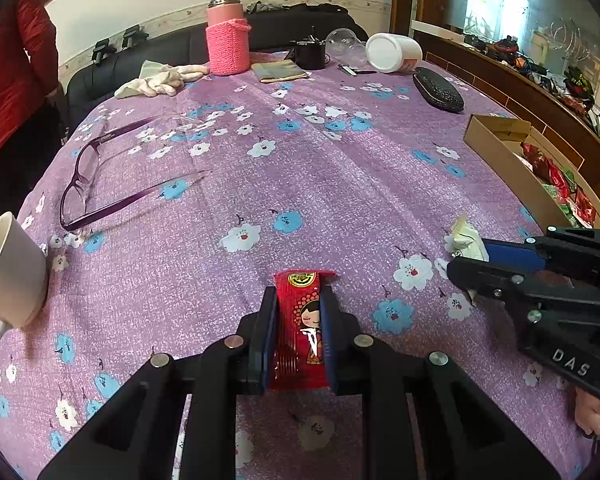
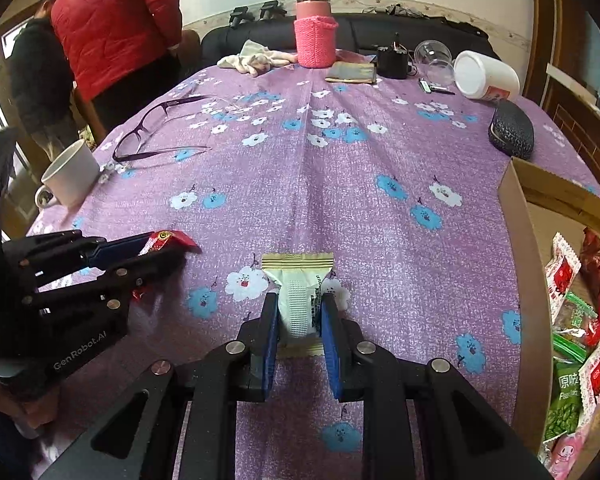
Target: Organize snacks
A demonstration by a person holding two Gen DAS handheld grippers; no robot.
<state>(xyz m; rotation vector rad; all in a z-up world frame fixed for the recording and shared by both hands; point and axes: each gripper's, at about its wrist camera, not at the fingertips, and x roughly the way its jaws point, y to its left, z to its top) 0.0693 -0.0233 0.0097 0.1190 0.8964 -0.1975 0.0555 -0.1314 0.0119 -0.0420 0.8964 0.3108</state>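
Our left gripper (image 1: 298,312) is clamped on a red snack packet (image 1: 300,332), its blue pads pressing the long edges so the wrapper bows slightly between them. Our right gripper (image 2: 300,312) grips a pale green snack packet (image 2: 298,304) the same way, pinched across its middle with the crimped ends sticking out front and back. Both packets sit low over the purple flowered tablecloth (image 1: 300,180); we cannot tell whether either has fully left the cloth.

We judge the grips to be the first risk: these are slick, air-filled wrappers held only at the edges, and a quick swing could let one squirt out or rotate.

Off to our right stands the cardboard box (image 2: 516,240), already holding other snacks, and we take it as the likely destination. Its near wall stands up from the table, so a low carry could catch a packet on the rim and knock it loose. Both grippers are near each other, and heading for the same box, they could collide.

Further out on our left, the glasses (image 1: 100,172) and white mug (image 1: 8,272) lie well apart from that path.
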